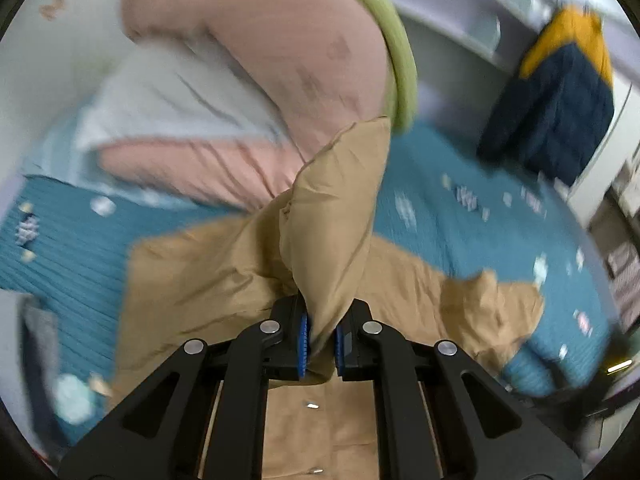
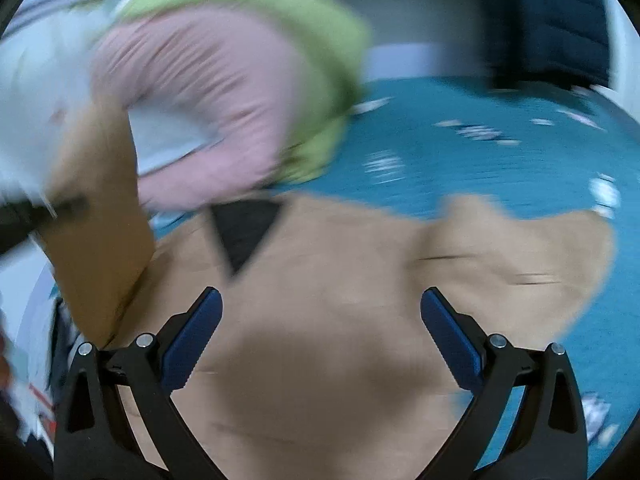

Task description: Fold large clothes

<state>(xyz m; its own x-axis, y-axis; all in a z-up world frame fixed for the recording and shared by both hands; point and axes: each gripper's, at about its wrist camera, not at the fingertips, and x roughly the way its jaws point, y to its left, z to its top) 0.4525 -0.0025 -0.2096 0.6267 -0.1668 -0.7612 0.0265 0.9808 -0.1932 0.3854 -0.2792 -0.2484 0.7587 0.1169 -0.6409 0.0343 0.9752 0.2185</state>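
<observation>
A large tan garment (image 1: 192, 276) lies spread on a teal bed cover (image 1: 460, 216). My left gripper (image 1: 322, 344) is shut on a fold of the tan garment and holds a sleeve-like flap (image 1: 340, 200) standing up above the bed. In the right wrist view the tan garment (image 2: 320, 320) fills the lower half, with a dark triangular neck opening (image 2: 242, 232). My right gripper (image 2: 320, 336) is open and empty just above the cloth. The lifted tan flap (image 2: 100, 220) and the other gripper's dark arm (image 2: 40, 212) show at the left. Both views are motion-blurred.
A pile of pink bedding (image 1: 256, 80), a green cloth (image 1: 396, 48) and a pale blue pillow (image 1: 168, 108) sits at the head of the bed. A yellow and navy jacket (image 1: 560, 92) hangs at the right. The bed's edge shows at the right (image 1: 592, 352).
</observation>
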